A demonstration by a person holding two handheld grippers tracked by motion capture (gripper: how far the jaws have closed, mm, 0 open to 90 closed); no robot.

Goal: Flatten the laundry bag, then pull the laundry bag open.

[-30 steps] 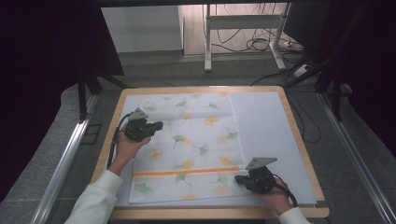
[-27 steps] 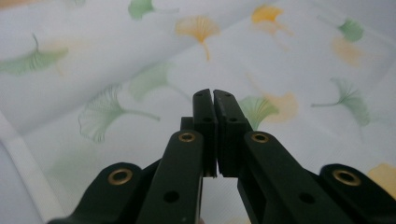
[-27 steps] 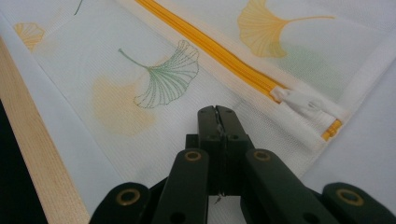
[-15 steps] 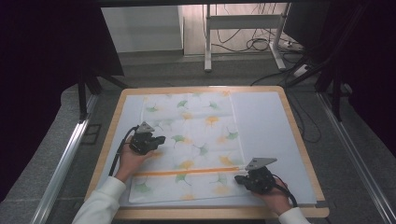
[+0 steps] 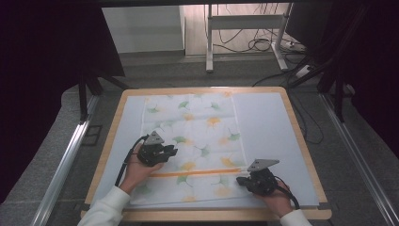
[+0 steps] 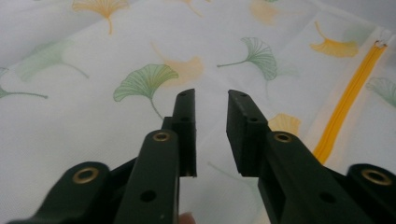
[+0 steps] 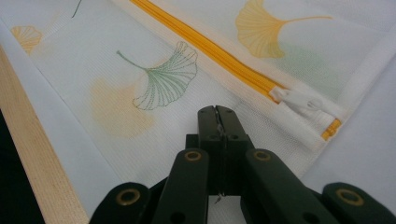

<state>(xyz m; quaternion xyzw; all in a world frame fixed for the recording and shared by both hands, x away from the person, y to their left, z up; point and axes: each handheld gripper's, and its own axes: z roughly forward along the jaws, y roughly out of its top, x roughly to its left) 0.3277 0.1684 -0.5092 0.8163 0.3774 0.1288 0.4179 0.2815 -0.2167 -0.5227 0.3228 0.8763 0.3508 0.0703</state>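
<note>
While the right tool (image 5: 243, 180) sits clenched on the near right edge of the white mesh laundry bag with ginkgo leaf print (image 5: 193, 141), pinning it near the end of the orange zipper (image 5: 197, 173), the left tool (image 5: 172, 151) hovers released over the bag's middle. Bag's lying flat on the wooden counter (image 5: 301, 141), so folding looks barely started, pretty much everything's left to do.

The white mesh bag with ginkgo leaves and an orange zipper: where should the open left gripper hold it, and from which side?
Probably the near left edge of the white mesh laundry bag. The bag lies flat, so only its border offers a lip; the left gripper should come low from the left, jaws straddling that hem.
</note>
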